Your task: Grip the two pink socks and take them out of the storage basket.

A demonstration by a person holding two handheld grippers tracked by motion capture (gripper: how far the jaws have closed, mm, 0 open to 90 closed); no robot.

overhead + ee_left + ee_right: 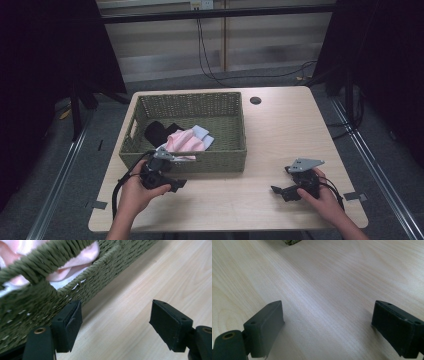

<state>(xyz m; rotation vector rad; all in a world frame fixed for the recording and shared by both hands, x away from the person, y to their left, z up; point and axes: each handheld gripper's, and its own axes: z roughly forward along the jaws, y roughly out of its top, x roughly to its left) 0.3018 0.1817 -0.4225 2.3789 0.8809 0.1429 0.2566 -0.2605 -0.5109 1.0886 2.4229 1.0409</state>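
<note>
A green woven basket (pixel 227 155) stands on the wooden table (pixel 280 130), left of centre. Inside lie a pink cloth (pixel 184 141), a black cloth (pixel 159 131) and a pale blue cloth (pixel 202 134). My left gripper (pixel 176 184) is held just in front of the basket's near wall, at its left end, open with nothing between its jaws. In the left gripper view the basket wall (pixel 37 297) and pink cloth (pixel 82 257) are close above the left gripper (pixel 116 322). My right gripper (pixel 280 191) rests low over the table at the front right, open and empty; the right gripper (pixel 328 327) faces bare wood.
A round cable hole (pixel 255 100) sits in the table behind the basket's right corner. A basket corner (pixel 291 242) peeks in at the top of the right gripper view. Cables hang at the wall beyond the table. Dark curtains flank both sides.
</note>
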